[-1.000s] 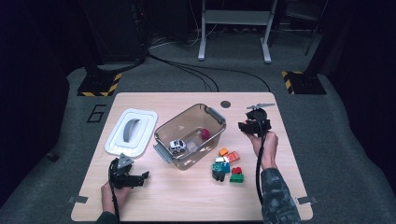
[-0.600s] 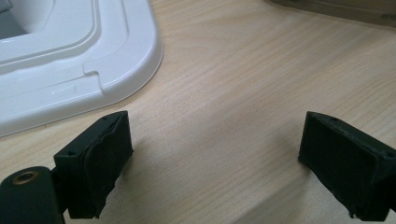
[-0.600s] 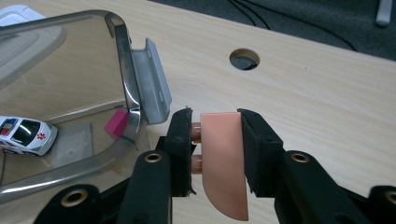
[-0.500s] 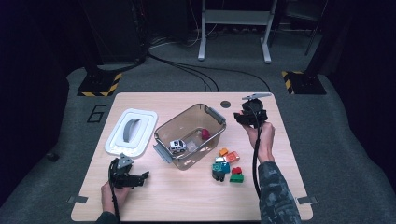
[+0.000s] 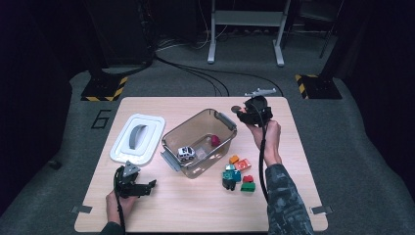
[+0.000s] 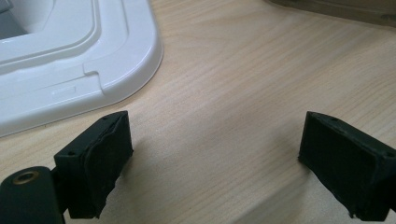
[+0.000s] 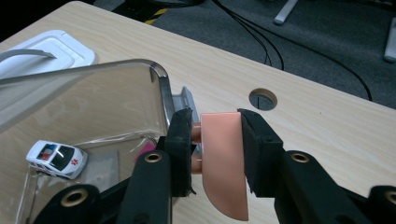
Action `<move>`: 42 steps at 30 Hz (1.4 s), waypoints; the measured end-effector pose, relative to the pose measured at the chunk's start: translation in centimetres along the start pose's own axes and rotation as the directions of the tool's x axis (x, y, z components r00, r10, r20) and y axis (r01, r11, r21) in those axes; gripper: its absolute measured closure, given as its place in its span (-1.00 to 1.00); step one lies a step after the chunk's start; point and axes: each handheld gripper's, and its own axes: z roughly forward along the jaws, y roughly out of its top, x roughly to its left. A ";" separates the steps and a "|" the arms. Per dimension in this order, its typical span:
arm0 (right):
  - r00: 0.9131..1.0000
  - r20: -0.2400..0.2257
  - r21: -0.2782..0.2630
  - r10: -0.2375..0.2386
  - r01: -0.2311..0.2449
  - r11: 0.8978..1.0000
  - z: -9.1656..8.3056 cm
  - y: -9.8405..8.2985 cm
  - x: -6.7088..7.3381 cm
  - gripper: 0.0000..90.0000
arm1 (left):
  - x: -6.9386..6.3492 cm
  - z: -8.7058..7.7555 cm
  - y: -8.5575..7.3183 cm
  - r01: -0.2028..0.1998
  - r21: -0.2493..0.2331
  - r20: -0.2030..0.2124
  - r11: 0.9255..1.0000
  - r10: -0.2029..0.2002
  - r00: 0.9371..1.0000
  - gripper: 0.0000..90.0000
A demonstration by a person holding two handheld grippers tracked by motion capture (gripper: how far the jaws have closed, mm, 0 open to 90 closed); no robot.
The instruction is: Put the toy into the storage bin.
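Two grippers are in my hands. My right gripper (image 7: 215, 149) pinches a pink block (image 7: 224, 163) between its black pads. The block has a flat top, a rounded bottom edge and little studs on one side. I hold it up in the air at the far right corner of the clear plastic bin (image 5: 199, 142), just beside the grey latch (image 7: 184, 101) on the bin's end. In the high view my right gripper (image 5: 254, 111) is above the tabletop (image 5: 195, 205) near a round hole (image 7: 263, 99) in the wood.

Inside the bin lie a small white toy car (image 5: 185, 153) and a dark pink block (image 5: 215, 140). To the right of the bin, on the tabletop, sits a little heap of toy blocks (image 5: 238, 173) in orange, red, teal and green.

My left gripper (image 5: 136, 185) rests low near the front left of the tabletop. Its jaws stand wide apart with just bare wood between them. The white lid (image 5: 137, 138) with a grey handle lies flat close by, to the left of the bin.
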 end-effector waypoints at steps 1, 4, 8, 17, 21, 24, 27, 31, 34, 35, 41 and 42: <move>1.000 -0.007 -0.002 -0.005 0.005 1.000 0.0 0.2 0.1 0.48 | 0.0 0.0 0.0 -0.001 0.000 0.001 1.000 0.001 1.000 -0.79; 1.000 -0.022 -0.009 -0.022 0.022 1.000 0.2 0.6 0.7 0.48 | 0.0 0.0 0.0 0.000 0.000 0.001 1.000 0.000 1.000 -0.79; 0.998 -0.049 -0.007 -0.034 0.034 0.999 0.7 1.0 1.6 0.48 | 0.0 0.0 0.0 0.001 0.000 0.000 1.000 -0.001 1.000 -0.79; 0.991 -0.112 0.023 -0.074 0.077 0.997 2.3 0.8 3.7 0.48 | 0.0 0.0 0.0 0.000 0.000 0.000 1.000 0.000 1.000 -0.79; 0.988 -0.128 0.053 -0.087 0.095 0.994 3.1 0.1 4.3 0.48 | 0.0 0.0 0.0 0.000 -0.001 0.001 1.000 0.000 1.000 -0.79; 0.987 -0.133 0.082 -0.087 0.098 0.992 3.7 -0.5 4.5 0.48 | 0.0 0.0 0.0 -0.001 0.000 0.001 1.000 0.001 1.000 -0.79; 0.985 -0.141 0.096 -0.098 0.112 0.989 4.1 -1.0 4.3 0.48 | 0.0 0.0 0.0 0.000 0.000 0.000 1.000 0.000 1.000 -0.79; 0.983 -0.142 0.115 -0.114 0.131 0.985 4.4 -1.4 4.3 0.48 | 0.0 0.0 0.0 0.001 -0.001 0.000 1.000 -0.001 1.000 -0.79; 0.983 -0.143 0.127 -0.114 0.132 0.983 4.5 -1.5 4.3 0.48 | 0.0 0.0 0.0 0.001 -0.001 0.000 1.000 -0.001 1.000 -0.79; 0.983 -0.143 0.134 -0.116 0.135 0.982 4.6 -1.7 4.3 0.48 | 0.0 0.0 0.0 0.000 0.000 0.001 1.000 0.000 1.000 -0.79; 0.982 -0.142 0.139 -0.122 0.142 0.980 4.7 -2.1 4.4 0.39 | 0.0 0.0 0.0 -0.002 0.000 0.002 1.000 0.002 1.000 -0.79; 0.982 -0.143 0.141 -0.120 0.140 0.980 4.7 -2.2 4.4 0.35 | 0.0 0.0 0.0 -0.002 0.000 0.002 1.000 0.002 1.000 -0.79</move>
